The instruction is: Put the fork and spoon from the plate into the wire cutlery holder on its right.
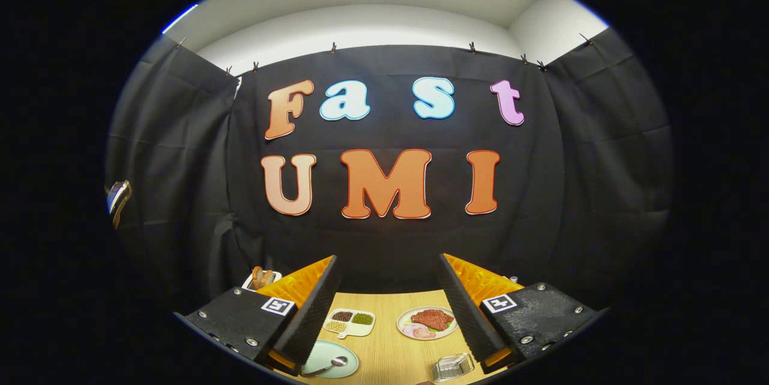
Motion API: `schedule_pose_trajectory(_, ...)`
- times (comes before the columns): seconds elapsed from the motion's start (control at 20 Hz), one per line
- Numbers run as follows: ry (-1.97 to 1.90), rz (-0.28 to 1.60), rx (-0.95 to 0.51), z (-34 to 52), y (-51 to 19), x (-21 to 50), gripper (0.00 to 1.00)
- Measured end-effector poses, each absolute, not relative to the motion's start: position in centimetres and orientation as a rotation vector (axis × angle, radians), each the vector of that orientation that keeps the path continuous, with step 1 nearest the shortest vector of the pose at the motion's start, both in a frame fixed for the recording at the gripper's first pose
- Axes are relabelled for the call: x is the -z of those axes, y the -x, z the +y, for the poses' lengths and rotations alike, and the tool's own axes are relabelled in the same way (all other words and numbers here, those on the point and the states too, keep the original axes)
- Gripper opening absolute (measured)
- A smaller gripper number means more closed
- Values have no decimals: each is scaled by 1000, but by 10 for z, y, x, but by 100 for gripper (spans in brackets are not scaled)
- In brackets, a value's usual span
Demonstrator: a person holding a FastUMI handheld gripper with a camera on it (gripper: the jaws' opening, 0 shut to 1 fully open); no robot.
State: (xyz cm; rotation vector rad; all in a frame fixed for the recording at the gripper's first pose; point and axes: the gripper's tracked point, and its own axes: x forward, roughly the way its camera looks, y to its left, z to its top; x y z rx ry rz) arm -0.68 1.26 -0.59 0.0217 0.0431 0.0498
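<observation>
Gripper view over a light wooden table (pixel 396 349) in a booth hung with black cloth. The gripper (pixel 389 307) is held high above the tabletop, its two fingers (pixel 312 313) spread wide apart with nothing between them but open air; each finger mount carries a small square black-and-white marker tag (pixel 278 306), whose pattern is a code rather than readable writing.

Below and between the fingers, on the table: a pale green plate (pixel 331 354) lies just beside the left finger's base, with a metal spoon (pixel 329 366) resting on it, bowl toward the table's centre. The fork cannot be made out on the plate from here. To the right of the plate, near the right finger's base, stands the wire cutlery holder (pixel 453 366), a small silvery box-like basket, apart from the plate.

Farther back sit a white divided dish (pixel 349 321) holding dark, green and pale beans, and a round plate of meat slices (pixel 428 322) on green leaves. Beyond the left finger, a white tray (pixel 261 278) holds brown pieces, too small to identify.

No brand names or labels are legible on any tableware.
</observation>
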Motion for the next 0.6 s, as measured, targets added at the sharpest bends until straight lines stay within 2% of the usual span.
schedule_pose_trajectory(0.3,-13,66,-57,21,9,13,98)
schedule_pose_trajectory(0.6,-20,168,-92,47,9,46,98)
